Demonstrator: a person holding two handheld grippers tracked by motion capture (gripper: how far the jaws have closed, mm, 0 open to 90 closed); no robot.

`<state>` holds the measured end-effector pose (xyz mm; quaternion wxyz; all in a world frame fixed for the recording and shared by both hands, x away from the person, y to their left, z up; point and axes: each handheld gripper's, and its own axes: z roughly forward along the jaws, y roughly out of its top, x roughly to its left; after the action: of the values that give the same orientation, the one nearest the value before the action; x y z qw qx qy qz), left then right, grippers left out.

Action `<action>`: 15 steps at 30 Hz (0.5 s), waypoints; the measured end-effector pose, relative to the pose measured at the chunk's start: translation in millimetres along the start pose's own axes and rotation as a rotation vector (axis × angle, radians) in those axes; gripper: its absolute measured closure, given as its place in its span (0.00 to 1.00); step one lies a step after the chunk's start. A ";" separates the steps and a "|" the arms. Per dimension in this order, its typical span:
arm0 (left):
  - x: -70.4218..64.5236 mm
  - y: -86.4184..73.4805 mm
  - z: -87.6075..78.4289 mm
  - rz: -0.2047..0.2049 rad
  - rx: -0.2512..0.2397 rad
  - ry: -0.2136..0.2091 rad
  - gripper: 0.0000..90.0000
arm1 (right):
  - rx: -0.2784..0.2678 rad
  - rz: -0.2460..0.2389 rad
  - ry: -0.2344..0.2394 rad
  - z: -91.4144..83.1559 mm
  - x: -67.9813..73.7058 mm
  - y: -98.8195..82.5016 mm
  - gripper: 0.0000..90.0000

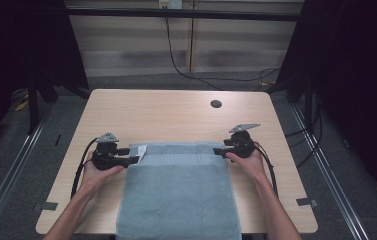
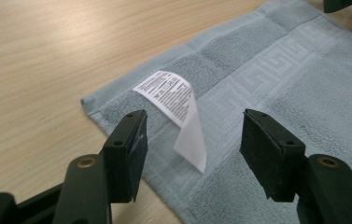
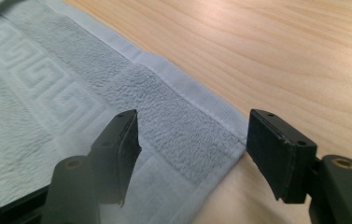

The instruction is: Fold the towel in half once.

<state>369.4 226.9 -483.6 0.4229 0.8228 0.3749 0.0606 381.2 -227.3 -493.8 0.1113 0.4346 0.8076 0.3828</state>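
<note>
A light blue-grey towel (image 1: 178, 190) lies flat on the wooden table (image 1: 176, 112) and hangs over its near edge. A white care label (image 1: 141, 150) curls up at the towel's far left corner. My left gripper (image 1: 134, 159) points at that corner. In the left gripper view it (image 2: 192, 135) is open, and the label (image 2: 173, 100) stands between the jaws, touching neither pad, above the towel (image 2: 281, 93). My right gripper (image 1: 218, 150) sits at the far right corner. In the right gripper view it (image 3: 192, 135) is open, straddling the towel's (image 3: 71, 93) hemmed corner without pressing it.
A round cable hole (image 1: 216, 104) sits in the table's far right part. Small tape marks (image 1: 307, 202) lie near the front corners. A black cable (image 1: 186, 70) runs along the floor behind the table, with dark curtains and metal rails on both sides.
</note>
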 end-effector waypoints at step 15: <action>7.6 16.2 -4.8 -0.003 -0.065 0.067 0.40 | 0.024 -0.104 -0.097 15.2 12.0 -4.3 0.45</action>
<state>382.0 229.3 -470.2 0.4367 0.8055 0.3878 0.0999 379.1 -211.3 -505.5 0.1645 0.4115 0.8273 0.3452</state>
